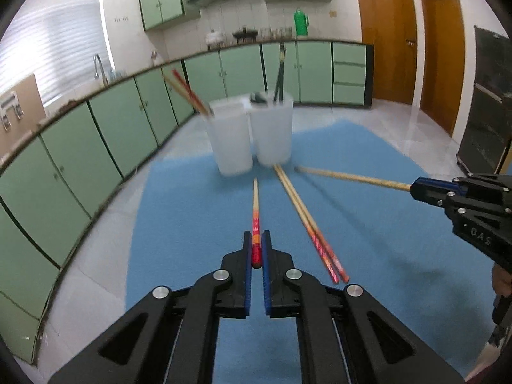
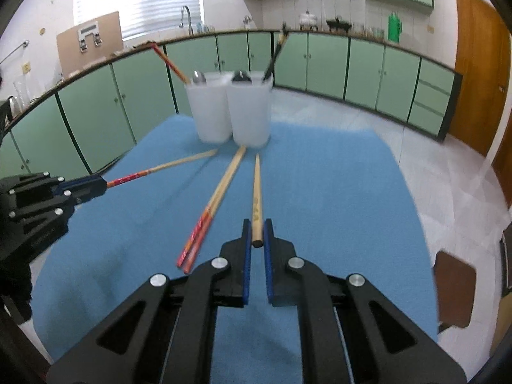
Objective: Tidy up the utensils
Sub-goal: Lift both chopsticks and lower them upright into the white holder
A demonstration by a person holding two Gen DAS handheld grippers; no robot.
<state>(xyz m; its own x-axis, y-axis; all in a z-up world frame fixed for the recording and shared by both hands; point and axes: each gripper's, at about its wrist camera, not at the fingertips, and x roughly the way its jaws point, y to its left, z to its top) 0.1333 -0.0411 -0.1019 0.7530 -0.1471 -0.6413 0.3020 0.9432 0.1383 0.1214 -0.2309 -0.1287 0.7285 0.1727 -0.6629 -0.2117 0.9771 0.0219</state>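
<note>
Chopsticks, four loose: left claw clamped a red-ended one; right claw clamped a plain one; a pair lay between on the blue table, before two cups.

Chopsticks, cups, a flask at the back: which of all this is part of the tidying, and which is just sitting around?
Part of the job:
- red chopstick in left gripper
- plain chopstick in right gripper
- loose pair on the mat
- two cups

Just there:
- green flask
- tap
- cabinets
</note>
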